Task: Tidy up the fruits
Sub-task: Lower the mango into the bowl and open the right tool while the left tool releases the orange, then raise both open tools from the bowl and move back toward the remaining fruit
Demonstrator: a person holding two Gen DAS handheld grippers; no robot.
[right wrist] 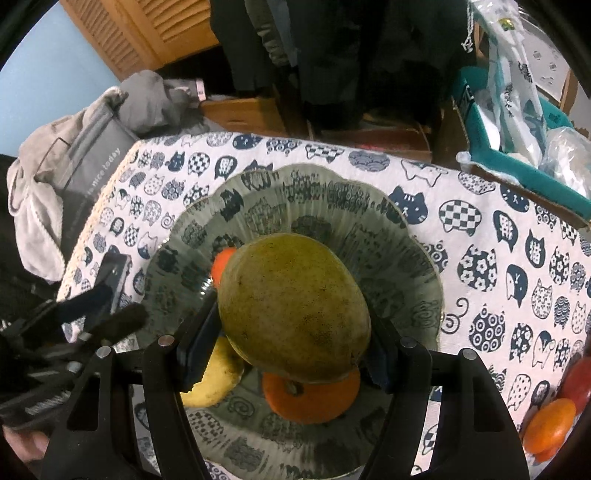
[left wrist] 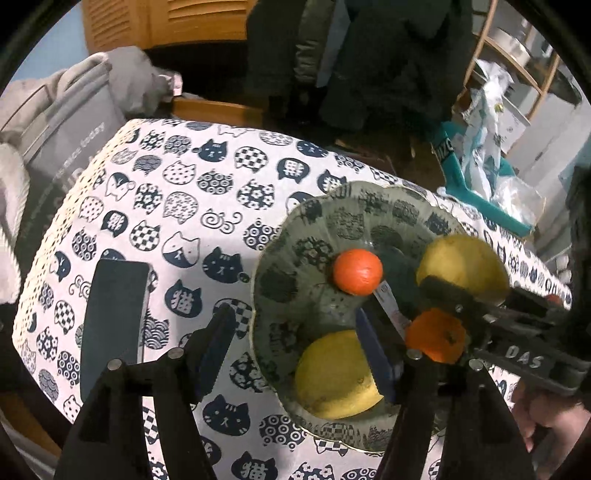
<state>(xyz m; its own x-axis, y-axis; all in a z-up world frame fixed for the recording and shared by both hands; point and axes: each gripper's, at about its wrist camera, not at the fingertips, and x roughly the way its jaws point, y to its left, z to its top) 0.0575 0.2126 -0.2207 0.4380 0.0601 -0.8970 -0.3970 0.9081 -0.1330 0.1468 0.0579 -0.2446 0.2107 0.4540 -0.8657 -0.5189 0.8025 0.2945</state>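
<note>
Looked like a lived-in home room: cat-print tablecloth (left wrist: 177, 206), louvered wooden cabinet (right wrist: 147, 33), hanging dark coats (left wrist: 369, 55), grey clothes pile (right wrist: 74, 147) (teal bin (right wrist: 517, 170) of bags beside the table).

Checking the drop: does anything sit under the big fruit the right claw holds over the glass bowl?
Yes. An orange lies directly beneath the held yellow-green fruit, and a yellow fruit sits lower left. The glass bowl looks freer toward its far side.
</note>
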